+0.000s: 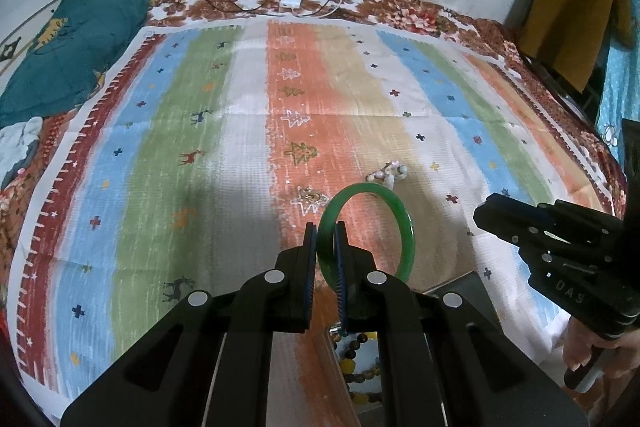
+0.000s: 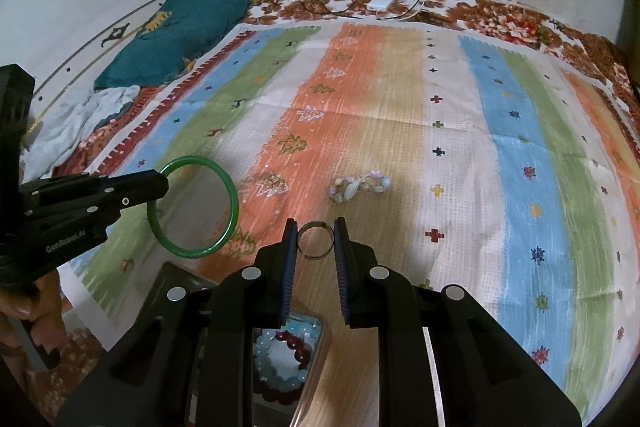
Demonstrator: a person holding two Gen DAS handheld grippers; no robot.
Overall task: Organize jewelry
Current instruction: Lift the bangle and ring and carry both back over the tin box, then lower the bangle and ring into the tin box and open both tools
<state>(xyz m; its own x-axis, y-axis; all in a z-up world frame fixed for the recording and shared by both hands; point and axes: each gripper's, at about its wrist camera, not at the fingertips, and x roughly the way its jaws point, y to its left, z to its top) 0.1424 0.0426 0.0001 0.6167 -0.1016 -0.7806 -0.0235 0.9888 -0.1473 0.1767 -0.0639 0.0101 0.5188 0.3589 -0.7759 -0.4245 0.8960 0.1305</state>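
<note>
Two grippers are in view, each carrying one piece of jewelry above a bed covered by one striped cloth (image 1: 224, 155). The left gripper (image 1: 325, 227) has its fingers nearly together, clamped on the rim of one green bangle (image 1: 406, 227), which stands on edge in the air above the orange stripe; in the right wrist view the same bangle juts out from that gripper's tip at the left. The right gripper (image 2: 316, 231) has its fingers set narrow, pressing from both sides on one small metal ring (image 2: 316, 225), a split band with a gap at its lower left. Two more pieces lie on the cloth beyond the fingers: one pale beaded bracelet (image 2: 360, 185) in soft pink, cream and blue, and just beside it, to the left, one small gold piece (image 2: 275, 181) too small to make out. Below the grippers sits one box (image 2: 320, 327) holding beaded bracelets; about two show in the right wrist view, one light blue and one dark red, while the left wrist view shows brown and yellow beads. A hand (image 2: 28, 311) grips the left gripper's handle.
</note>
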